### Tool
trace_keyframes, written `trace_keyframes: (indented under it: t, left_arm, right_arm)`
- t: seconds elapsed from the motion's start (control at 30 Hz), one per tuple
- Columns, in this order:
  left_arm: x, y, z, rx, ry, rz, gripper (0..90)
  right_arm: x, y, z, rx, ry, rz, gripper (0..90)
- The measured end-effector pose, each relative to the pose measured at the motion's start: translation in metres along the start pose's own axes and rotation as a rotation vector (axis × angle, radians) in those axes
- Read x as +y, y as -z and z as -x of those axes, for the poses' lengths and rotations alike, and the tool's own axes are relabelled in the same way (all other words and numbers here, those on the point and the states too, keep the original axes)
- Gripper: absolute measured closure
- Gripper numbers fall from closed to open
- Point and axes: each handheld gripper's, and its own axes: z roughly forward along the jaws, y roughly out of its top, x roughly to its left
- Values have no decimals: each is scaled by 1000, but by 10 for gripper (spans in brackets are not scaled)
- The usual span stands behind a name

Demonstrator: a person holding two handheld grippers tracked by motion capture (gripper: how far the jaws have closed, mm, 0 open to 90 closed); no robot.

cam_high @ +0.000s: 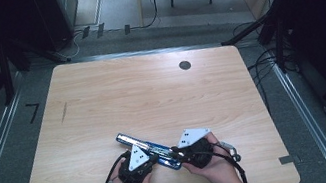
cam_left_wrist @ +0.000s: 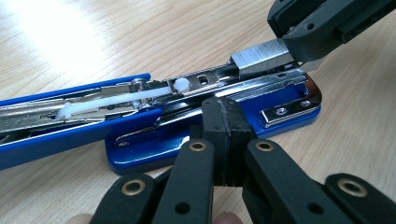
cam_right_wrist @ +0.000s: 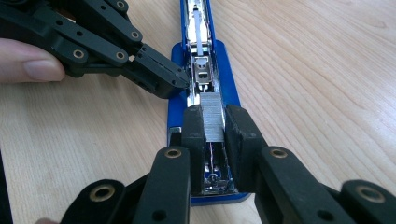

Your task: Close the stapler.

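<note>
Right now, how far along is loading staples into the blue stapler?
Done: the stapler lies opened flat on the table. In hand: the right gripper holds the staple strip over the magazine, while the shut left gripper presses on the stapler. Left: seating the strip and closing the stapler.

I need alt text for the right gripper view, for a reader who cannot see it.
The right tongs grip a strip of staples over the open blue stapler on a wooden table. The shut left tongs press the stapler's side.
</note>
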Motion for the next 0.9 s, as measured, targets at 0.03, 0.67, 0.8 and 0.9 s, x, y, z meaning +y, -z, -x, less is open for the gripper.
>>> trace_keyframes:
  t: [0.03,0.67,0.8,0.9]
  left_arm:
    - [0,0,0,0,1,0,900]
    - [0,0,0,1,-1,1,900]
    - [0,0,0,1,-1,0,900]
    - [0,0,0,0,-3,0,900]
  right_arm:
    - [0,0,0,0,0,-2,799]
    - [1,0,-1,7,-2,9,799]
    - [1,-1,0,6,-8,5,798]
    - [0,-2,0,6,-7,1,799]
